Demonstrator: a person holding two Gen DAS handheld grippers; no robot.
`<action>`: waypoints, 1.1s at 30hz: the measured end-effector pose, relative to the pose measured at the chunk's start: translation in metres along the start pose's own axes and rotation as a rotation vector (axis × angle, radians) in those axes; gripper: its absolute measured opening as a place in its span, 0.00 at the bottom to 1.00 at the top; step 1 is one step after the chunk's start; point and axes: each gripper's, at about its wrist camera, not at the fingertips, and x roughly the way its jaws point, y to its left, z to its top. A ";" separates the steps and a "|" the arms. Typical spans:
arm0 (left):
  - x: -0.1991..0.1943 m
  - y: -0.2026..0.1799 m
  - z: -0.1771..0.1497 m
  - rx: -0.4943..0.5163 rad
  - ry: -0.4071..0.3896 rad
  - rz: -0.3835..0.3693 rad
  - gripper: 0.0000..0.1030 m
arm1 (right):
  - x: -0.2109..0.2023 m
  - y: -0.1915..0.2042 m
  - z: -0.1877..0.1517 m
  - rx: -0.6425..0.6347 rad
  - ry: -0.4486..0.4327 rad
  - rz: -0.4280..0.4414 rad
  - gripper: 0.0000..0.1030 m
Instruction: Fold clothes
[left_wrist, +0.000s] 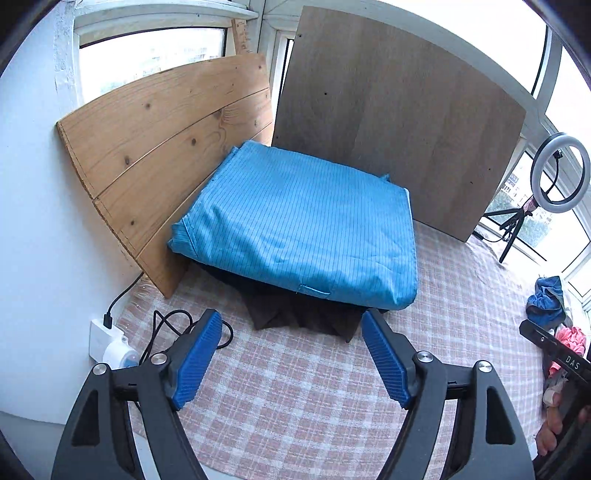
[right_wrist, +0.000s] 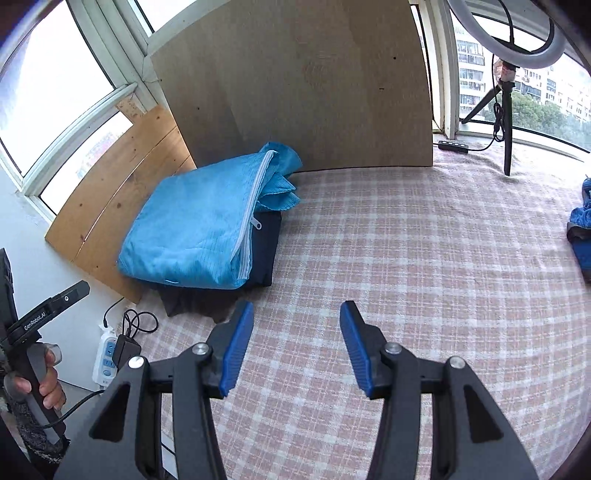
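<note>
Two handheld grippers are hovering over a bed or table covered in a pink checked cloth (right_wrist: 406, 258). The left gripper (left_wrist: 291, 354) is holding its blue-padded fingers spread wide with nothing between them. The right gripper (right_wrist: 297, 345) is likewise spread and gripping nothing.

Just ahead of the left gripper, a blue striped garment (left_wrist: 303, 229) is lying folded into a flat rectangle, with its white zipper (right_wrist: 251, 218) running along the edge that faces the right gripper. It is resting on top of a stack of dark folded clothes (left_wrist: 303, 317), whose edges are poking out underneath on the side nearest the gripper. From the right gripper, this stack is sitting ahead and to the left, against a pine board (left_wrist: 166, 147) and a grey-brown board (left_wrist: 399, 122) propped behind it.

Far out to the right of the left gripper, a crumpled blue garment (left_wrist: 546, 302) and something pink (left_wrist: 572, 339) are lying in a loose heap, clearly not folded.

As a judgement: several pieces are sitting folded and stacked, the blue striped one on top looking finished, while the heap to the right suggests more folding is remaining. One corner of the blue garment, at the far end of the zipper, is bunching slightly rather than lying flat.

A ring light on a tripod (right_wrist: 506, 74) is standing by the windows, and a white power strip (right_wrist: 107, 354) is lying near the left edge.
</note>
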 end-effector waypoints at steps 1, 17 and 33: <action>-0.005 -0.008 -0.005 -0.004 0.000 0.006 0.74 | -0.007 -0.003 -0.001 -0.008 -0.016 -0.002 0.47; -0.104 -0.109 -0.075 -0.037 -0.152 0.114 0.75 | -0.068 -0.075 -0.043 -0.210 -0.050 0.003 0.54; -0.125 -0.122 -0.112 -0.145 -0.143 0.233 0.75 | -0.076 -0.103 -0.060 -0.297 -0.040 0.014 0.54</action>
